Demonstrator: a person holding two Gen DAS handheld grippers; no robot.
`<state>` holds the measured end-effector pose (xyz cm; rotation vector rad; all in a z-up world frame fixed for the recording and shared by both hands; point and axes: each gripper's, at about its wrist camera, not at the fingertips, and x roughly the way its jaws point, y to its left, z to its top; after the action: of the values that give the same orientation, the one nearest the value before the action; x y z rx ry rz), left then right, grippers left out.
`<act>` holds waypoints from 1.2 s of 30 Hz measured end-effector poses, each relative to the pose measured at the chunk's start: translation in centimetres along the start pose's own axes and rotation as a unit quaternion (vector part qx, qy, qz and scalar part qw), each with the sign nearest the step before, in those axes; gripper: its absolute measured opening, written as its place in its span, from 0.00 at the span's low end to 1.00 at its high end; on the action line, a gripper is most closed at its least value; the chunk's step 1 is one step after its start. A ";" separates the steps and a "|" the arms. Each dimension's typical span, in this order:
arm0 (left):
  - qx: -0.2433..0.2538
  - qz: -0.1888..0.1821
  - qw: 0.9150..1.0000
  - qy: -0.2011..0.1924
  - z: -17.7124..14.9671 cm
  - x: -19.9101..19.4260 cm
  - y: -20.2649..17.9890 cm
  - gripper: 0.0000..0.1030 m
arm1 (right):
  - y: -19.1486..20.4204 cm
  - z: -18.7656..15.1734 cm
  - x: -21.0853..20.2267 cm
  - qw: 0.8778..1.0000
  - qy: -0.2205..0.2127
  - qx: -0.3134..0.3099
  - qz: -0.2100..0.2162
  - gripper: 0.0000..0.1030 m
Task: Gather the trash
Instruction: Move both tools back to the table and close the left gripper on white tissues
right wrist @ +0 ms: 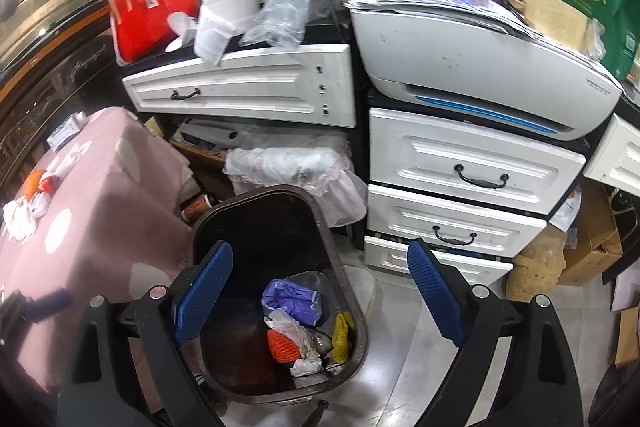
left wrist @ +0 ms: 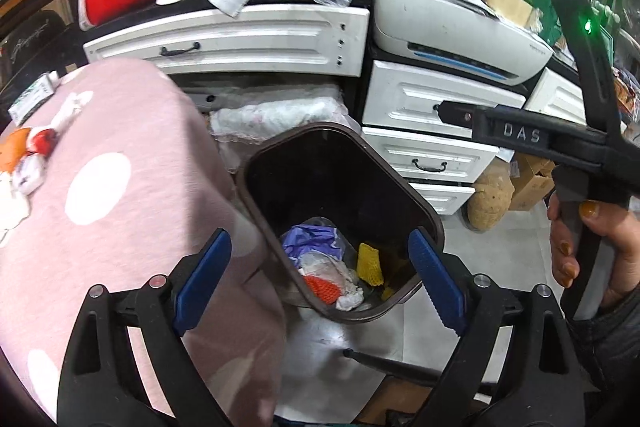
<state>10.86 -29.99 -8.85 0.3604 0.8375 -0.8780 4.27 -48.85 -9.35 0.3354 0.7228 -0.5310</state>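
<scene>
My left gripper and my right gripper both stand wide apart, holding nothing. Below and ahead of each sits the brown bin, with a purple wrapper, yellow foam net and orange foam net inside. Only the left view shows "DAS" embossed on my right gripper's body, up to the right. More trash lies on the pink cloth, far left.

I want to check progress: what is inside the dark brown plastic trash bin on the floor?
Inside the dark brown plastic trash bin lie a crumpled purple bag, orange foam net, yellow foam net and white crumpled wrappers. Whatever lies beneath them is covered.
</scene>
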 end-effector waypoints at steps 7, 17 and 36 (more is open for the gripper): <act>-0.021 0.036 0.999 -0.028 -0.7 -3.5 3.5 0.87 | 2.9 -0.1 -0.6 0.999 0.003 -0.034 0.034 0.85; -0.104 0.086 0.990 -0.047 -1.9 -7.2 12.6 0.87 | 9.0 0.1 -1.7 0.990 0.015 -0.102 0.099 0.85; -0.244 0.196 0.947 -0.079 -5.2 -12.2 31.4 0.86 | 24.6 2.2 -0.1 0.959 0.056 -0.161 0.228 0.82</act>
<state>28.88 -1.39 -4.38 0.0149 0.7693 -0.3056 19.29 -29.75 -5.05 0.2174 0.7966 0.0455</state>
